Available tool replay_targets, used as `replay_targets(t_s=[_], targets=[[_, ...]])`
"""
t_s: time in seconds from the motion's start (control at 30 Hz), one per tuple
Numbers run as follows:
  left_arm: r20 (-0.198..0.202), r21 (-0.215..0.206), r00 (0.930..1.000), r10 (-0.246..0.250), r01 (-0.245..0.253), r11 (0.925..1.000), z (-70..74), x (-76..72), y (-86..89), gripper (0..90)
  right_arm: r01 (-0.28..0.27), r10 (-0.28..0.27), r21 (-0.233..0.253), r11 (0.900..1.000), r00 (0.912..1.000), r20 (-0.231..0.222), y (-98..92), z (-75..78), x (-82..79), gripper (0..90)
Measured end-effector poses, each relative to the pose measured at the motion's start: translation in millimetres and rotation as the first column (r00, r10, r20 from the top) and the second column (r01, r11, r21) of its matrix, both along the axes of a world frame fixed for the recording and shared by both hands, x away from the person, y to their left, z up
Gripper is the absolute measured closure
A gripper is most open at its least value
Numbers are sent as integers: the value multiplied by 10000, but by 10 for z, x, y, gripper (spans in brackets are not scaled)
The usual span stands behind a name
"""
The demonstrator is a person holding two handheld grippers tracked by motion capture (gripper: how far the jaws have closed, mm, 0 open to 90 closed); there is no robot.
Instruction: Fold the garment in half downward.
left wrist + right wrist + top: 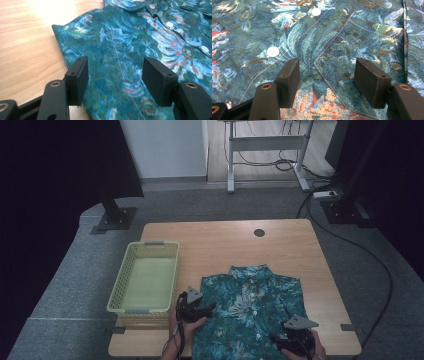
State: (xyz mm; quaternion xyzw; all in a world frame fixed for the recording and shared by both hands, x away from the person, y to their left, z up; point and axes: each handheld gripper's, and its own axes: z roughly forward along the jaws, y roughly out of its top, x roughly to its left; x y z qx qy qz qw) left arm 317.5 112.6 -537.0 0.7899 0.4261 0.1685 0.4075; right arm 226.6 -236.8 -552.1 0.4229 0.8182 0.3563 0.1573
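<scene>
— Where does the shirt (250, 312) lie?

— Flat on the wooden table (225, 240), at its near edge, a little right of the middle, collar pointing to the far side. It's teal with a leafy print, buttoned up, and its lower part runs off the near edge of the high view.

— And the left gripper (197, 309)?

— At the shirt's left edge, near side. In the left gripper view (115, 82) its jaws stand wide apart with nothing between them, over the cloth just inside the left hem; bare wood shows to the left.

— The right gripper (295, 340)?

— Over the shirt's near right part. In the right gripper view (327, 82) the jaws are also spread wide, empty, above the chest pocket (362, 52), whose stitched corner lies between them. Two white buttons (273, 51) sit to the left of the left jaw.

— Do the jaws touch the cloth?

— I can't tell for either.

— Anything else on the table?

— A pale green basket (150, 245) stands left of the shirt, just beside the left gripper, with nothing in it.
</scene>
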Motion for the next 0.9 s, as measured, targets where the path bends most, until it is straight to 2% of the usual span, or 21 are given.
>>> replay_targets(t_s=[0.07,0.33,0.63,0.9], targets=[[-58,22,10000,-3,3,10000,-1,54,-6,378,-20,20,-24,10000,10000,7,2,0,1,369],[-356,-322,9993,127,-139,9994,-17,234,13,380,-60,60,-2,10000,10000,12,-7,-1,4,371],[-568,-341,9984,-17,-2,9994,-25,373,-25,385,-2,2,75,10000,10000,22,-8,-4,6,372],[-534,-133,9984,-205,198,9997,1,504,-106,384,46,-49,336,9994,9999,99,-23,7,16,384]])
